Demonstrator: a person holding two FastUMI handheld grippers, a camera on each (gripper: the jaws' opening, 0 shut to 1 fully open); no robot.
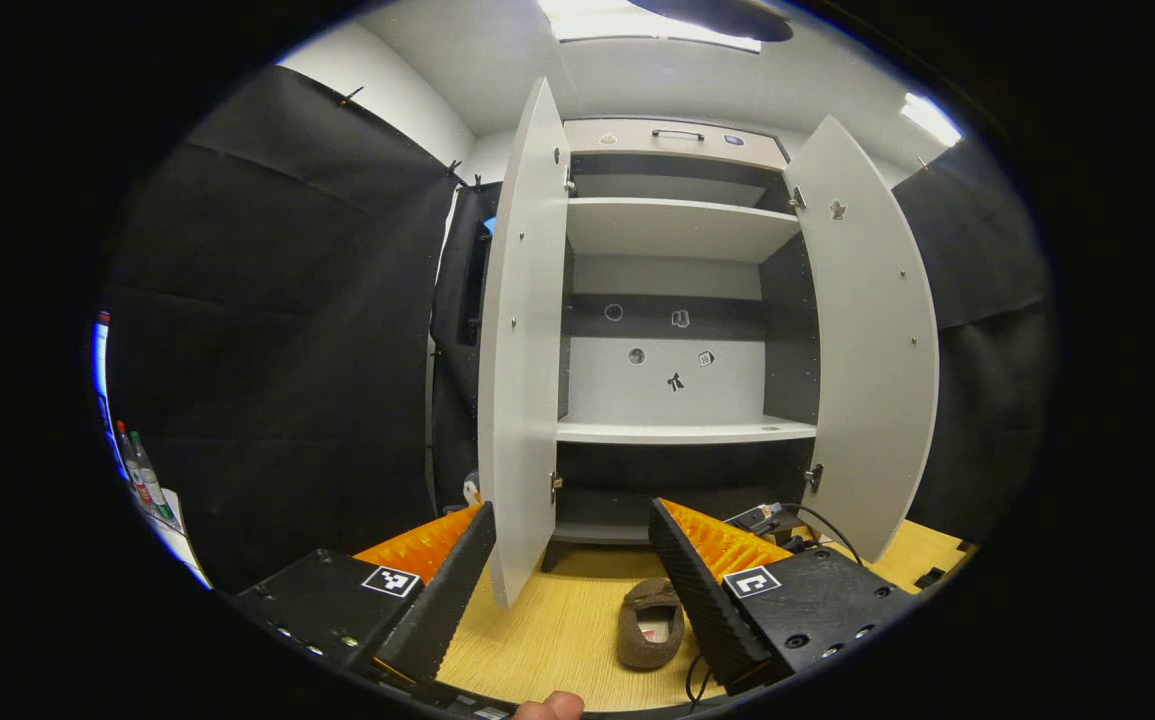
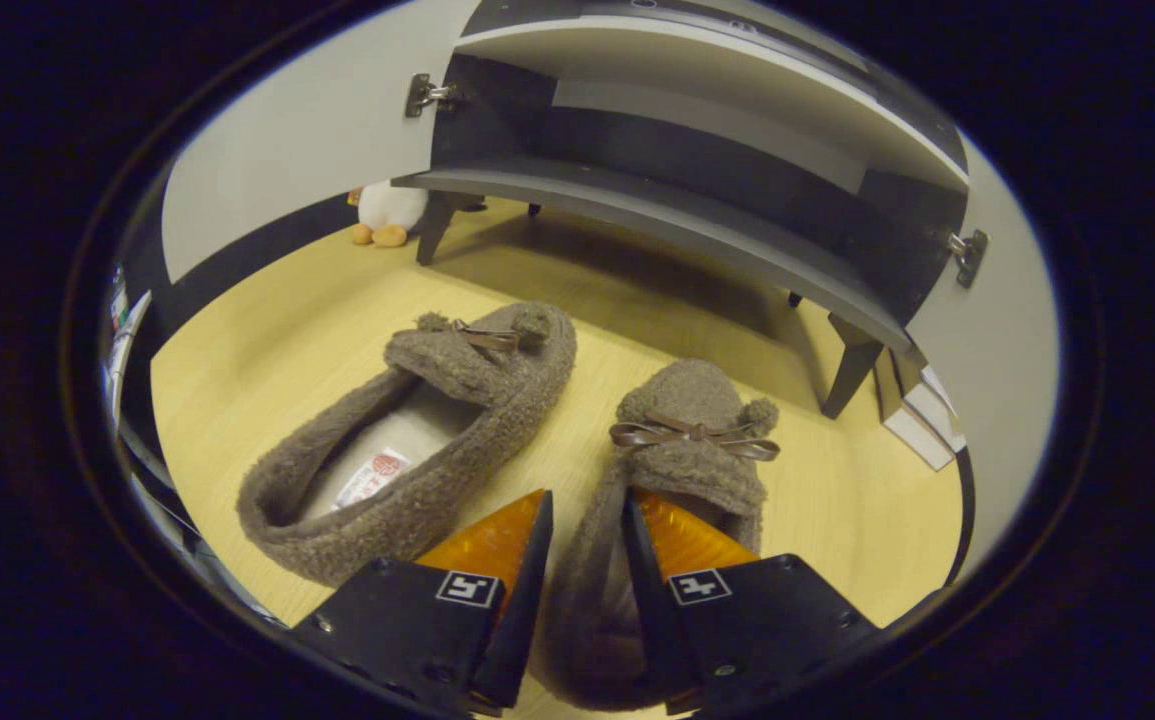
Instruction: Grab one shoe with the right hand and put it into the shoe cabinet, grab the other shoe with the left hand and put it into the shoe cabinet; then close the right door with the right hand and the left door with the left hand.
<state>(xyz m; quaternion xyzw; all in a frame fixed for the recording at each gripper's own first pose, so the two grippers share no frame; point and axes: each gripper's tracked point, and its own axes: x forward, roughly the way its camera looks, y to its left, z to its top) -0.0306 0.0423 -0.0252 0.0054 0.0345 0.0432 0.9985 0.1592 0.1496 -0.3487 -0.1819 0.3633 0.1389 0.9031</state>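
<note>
Two brown fuzzy shoes with bows lie side by side on the wooden floor in front of the shoe cabinet point(image 2: 657, 215). In the right gripper view, my right gripper point(image 2: 585, 497) straddles the side wall of the right-hand shoe point(image 2: 692, 450): one orange finger is inside it, the other outside, and both press on the wall. The left-hand shoe point(image 2: 407, 440) lies free beside it. In the left gripper view, my left gripper point(image 1: 572, 510) is open and holds nothing, well back from the cabinet point(image 1: 682, 430). One shoe point(image 1: 649, 625) lies on the floor between its fingers.
Both cabinet doors stand wide open, the left door point(image 1: 522, 340) and the right door point(image 1: 872, 340), and the shelves are bare. A plush toy point(image 2: 387, 212) sits by the cabinet's left leg. A cable and small device point(image 1: 767, 517) lie near the right door. Bottles point(image 1: 137, 475) stand far left.
</note>
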